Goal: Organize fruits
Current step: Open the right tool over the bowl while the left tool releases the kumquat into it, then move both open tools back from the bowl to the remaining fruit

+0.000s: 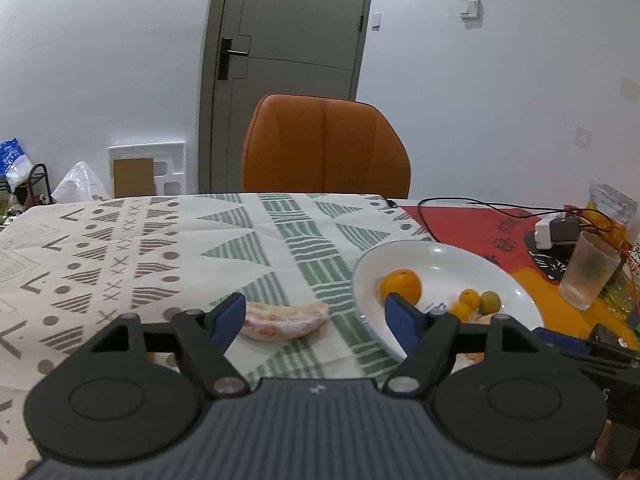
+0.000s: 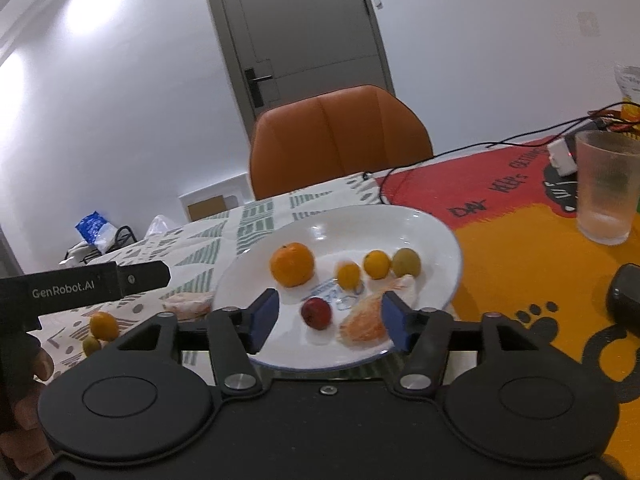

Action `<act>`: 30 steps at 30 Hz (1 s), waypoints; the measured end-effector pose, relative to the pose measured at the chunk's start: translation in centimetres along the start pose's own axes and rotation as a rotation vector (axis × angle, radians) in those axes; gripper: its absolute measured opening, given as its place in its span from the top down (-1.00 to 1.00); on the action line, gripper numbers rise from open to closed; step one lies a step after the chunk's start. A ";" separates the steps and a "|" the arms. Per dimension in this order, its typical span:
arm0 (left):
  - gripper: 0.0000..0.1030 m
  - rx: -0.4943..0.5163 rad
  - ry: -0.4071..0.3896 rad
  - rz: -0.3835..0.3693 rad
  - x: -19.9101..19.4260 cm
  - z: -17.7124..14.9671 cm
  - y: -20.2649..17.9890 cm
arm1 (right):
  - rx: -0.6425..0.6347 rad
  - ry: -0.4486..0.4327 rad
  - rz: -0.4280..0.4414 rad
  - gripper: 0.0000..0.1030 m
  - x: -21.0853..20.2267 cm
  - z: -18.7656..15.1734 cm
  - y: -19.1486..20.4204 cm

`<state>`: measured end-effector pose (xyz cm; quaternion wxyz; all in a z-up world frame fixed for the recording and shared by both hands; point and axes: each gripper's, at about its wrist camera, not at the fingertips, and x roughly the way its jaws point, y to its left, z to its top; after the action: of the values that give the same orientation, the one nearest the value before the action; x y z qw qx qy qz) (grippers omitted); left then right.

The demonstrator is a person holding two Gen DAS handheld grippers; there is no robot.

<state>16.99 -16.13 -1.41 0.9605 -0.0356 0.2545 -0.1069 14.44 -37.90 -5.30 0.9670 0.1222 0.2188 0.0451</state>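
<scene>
Left gripper [image 1: 314, 320]: our jaws spread wide, empty, a peeled citrus segment [image 1: 285, 320] on the tablecloth [image 1: 120, 248] between them.
Right gripper [image 2: 330, 322]: ours too, spread, empty, over the white plate [image 2: 440, 236].
Plate contents: orange [image 2: 292, 264], red fruit [image 2: 316, 312], small yellow fruits [image 2: 376, 264].

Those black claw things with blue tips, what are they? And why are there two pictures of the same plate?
They are two grabbing tools; a person holds one in each hand. Each has a camera looking along its fingers, so you get two views. The left gripper is open, with a peeled citrus piece lying on the patterned tablecloth between its fingers. The right gripper is open too, above the white plate. On the plate are an orange, a small red fruit, little yellow and green fruits, and another peeled piece. Nothing is being held.
</scene>
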 end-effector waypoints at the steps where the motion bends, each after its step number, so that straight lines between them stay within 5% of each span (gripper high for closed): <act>1: -0.47 -0.002 0.001 0.002 -0.1 0.0 0.3 | -0.002 -0.003 -0.001 -0.15 0.0 0.0 0.2; 13: -0.61 -0.022 -0.015 0.059 -2.1 -0.8 3.3 | -0.008 0.009 0.049 -0.17 0.6 -0.6 2.4; 18: -0.62 -0.040 -0.008 0.095 -2.7 -1.3 4.9 | -0.020 0.004 0.078 -0.48 0.6 -0.9 3.6; 30: -0.63 -0.058 0.026 0.134 -3.7 -3.5 7.5 | -0.059 0.010 0.131 -0.67 1.0 -1.3 6.7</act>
<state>13.49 -8.06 -3.57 0.9606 -0.0450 0.2719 -0.0356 14.52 -31.05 -5.11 0.9641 0.1075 0.2137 0.1153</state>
